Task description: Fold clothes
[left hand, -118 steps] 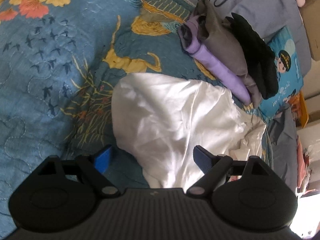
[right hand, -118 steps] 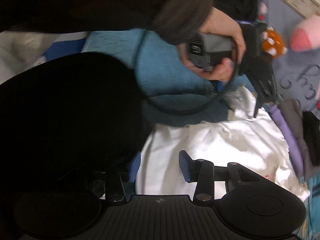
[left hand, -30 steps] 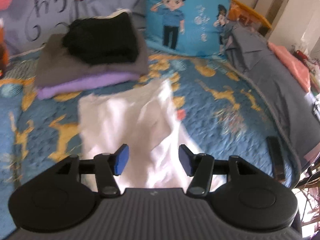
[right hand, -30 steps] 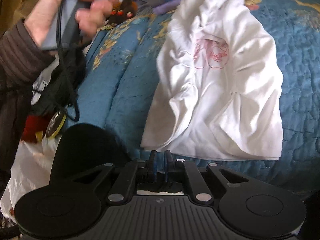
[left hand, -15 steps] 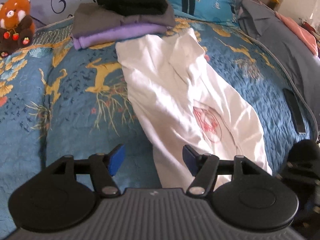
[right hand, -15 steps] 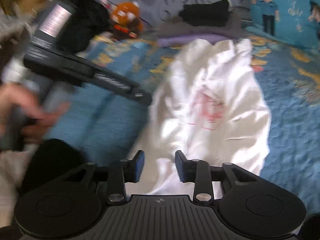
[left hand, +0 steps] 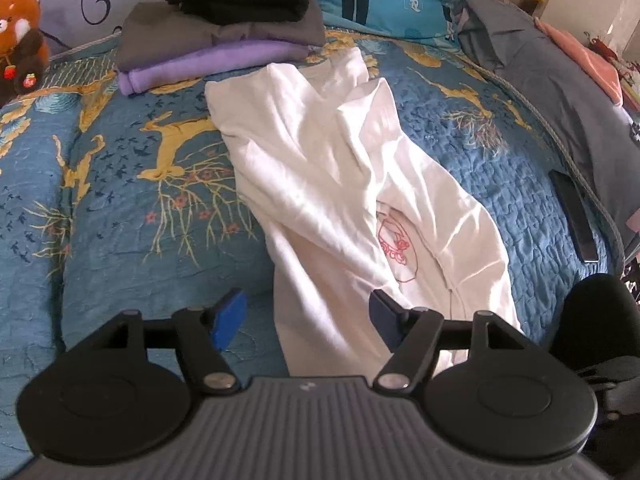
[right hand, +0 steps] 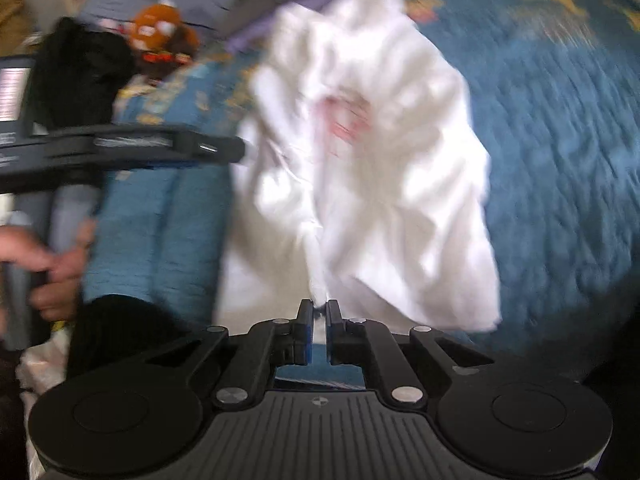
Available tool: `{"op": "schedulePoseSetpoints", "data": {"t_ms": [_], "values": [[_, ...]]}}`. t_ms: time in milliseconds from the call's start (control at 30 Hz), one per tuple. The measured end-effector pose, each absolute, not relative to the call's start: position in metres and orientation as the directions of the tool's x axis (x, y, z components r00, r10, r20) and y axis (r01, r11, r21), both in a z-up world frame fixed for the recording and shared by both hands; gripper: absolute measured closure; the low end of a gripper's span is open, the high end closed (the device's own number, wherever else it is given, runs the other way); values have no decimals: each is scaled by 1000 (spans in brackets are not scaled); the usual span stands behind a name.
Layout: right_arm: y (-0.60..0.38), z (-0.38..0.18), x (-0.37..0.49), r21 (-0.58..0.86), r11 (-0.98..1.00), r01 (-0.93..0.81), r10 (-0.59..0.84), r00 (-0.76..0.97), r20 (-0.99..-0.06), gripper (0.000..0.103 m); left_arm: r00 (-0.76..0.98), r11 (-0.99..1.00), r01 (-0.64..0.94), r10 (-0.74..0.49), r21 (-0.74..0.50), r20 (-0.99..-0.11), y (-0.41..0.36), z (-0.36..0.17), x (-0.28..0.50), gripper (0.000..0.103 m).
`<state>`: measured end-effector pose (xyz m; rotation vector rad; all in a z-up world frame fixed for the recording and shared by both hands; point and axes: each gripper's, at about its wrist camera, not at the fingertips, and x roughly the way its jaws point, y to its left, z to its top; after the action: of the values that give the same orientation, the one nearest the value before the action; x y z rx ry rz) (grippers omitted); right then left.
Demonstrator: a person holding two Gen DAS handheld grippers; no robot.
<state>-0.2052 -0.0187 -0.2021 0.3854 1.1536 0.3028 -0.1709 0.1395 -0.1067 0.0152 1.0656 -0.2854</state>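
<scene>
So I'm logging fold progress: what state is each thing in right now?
white T-shirt: unfolded, crumpled lengthwise on the quilt, red print up
stack of clothes: folded, piled beyond the shirt
left gripper: open, empty
right gripper: shut on the shirt's near edge

You see a white shirt with a red line print, on a blue quilt patterned with gold deer and dark birds. Your stack beyond: black over grey over purple.
</scene>
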Motion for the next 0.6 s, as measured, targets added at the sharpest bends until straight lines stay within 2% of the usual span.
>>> {"op": "schedulePoseSetpoints", "data": {"t_ms": [200,367,500,600], "values": [[-13,-209,-207,405,914,-37,393,339,-855,91,435,961,248,-221,-119,-873,131,-115,-168,30],[-27,-163,-219,414,897,-157,435,485,-759,90,439,961,250,-224,-121,-870,128,-117,-165,30],[-38,-130,-205,253,940,-231,342,645,-683,74,461,963,245,-216,-110,-861,129,-114,-158,30],[-40,-123,-173,104,940,-324,316,717,-621,71,479,965,242,-210,-102,-853,132,-110,-153,29]]}}
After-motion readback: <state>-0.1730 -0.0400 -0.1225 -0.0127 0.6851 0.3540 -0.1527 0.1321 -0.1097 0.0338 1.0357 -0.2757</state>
